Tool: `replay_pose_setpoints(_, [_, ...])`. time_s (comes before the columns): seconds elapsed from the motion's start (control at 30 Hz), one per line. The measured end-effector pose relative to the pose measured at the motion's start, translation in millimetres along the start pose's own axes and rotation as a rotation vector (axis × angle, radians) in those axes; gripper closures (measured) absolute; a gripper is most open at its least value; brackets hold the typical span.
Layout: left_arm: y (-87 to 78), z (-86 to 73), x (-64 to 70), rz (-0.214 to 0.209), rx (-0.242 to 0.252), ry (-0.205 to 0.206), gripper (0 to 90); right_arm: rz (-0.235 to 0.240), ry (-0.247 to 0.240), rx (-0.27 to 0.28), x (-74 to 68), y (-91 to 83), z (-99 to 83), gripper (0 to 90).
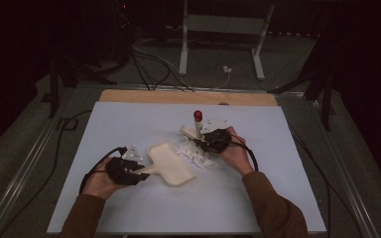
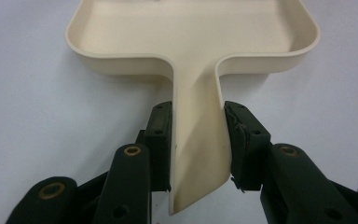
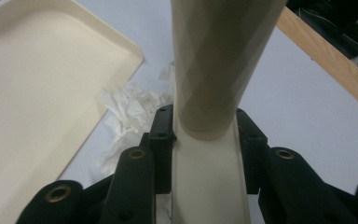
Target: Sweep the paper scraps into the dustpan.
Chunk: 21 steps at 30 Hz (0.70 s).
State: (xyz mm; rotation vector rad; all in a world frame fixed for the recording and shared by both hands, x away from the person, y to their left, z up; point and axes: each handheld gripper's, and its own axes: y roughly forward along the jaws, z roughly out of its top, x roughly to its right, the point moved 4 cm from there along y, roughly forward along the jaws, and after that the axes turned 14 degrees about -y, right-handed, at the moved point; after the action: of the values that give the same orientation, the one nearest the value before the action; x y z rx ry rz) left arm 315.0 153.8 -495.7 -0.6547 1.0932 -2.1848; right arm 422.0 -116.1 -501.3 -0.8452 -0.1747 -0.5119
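A cream dustpan (image 1: 171,167) lies flat on the white table (image 1: 129,124), left of centre. My left gripper (image 1: 141,173) is shut on its narrow handle (image 2: 198,149), with both pads pressed against the handle's sides (image 2: 198,140). The pan's tray (image 2: 191,32) is shallow, with nothing in the part I can see. My right gripper (image 1: 207,141) is shut on a cream brush with an upright round handle (image 3: 214,60) and a red tip (image 1: 197,115). A heap of crumpled white paper scraps (image 1: 197,153) lies between the brush and the pan's open edge (image 3: 37,93). The brush's working end is hidden.
A wooden strip (image 1: 188,96) runs along the table's far edge and also shows in the right gripper view (image 3: 328,63). Cables (image 1: 154,69) and a white stand's legs (image 1: 218,44) are on the floor beyond. Bare white table surrounds both hands.
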Motion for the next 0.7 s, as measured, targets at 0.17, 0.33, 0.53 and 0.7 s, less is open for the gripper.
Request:
replay_pose_setpoints(0.17, [-0.1,0.0,-0.3,-0.001,-0.002,0.001,65.8,0.009,-0.012,0.005,-3.1,0.2,1.5,66.9])
replay_pose_setpoints(0.33, [0.0,0.1,-0.5,-0.001,-0.003,0.002,65.8,0.016,-0.020,0.009,-5.4,-0.1,2.5,66.9])
replay_pose_setpoints(0.53, [-0.1,0.2,-0.4,-0.001,-0.003,0.002,65.8,0.026,-0.027,0.018,-9.1,0.0,4.6,66.9])
replay_pose_setpoints(0.7, [0.0,0.2,0.0,-0.003,-0.001,0.001,65.8,0.030,-0.036,0.022,-12.1,0.8,5.9,66.9])
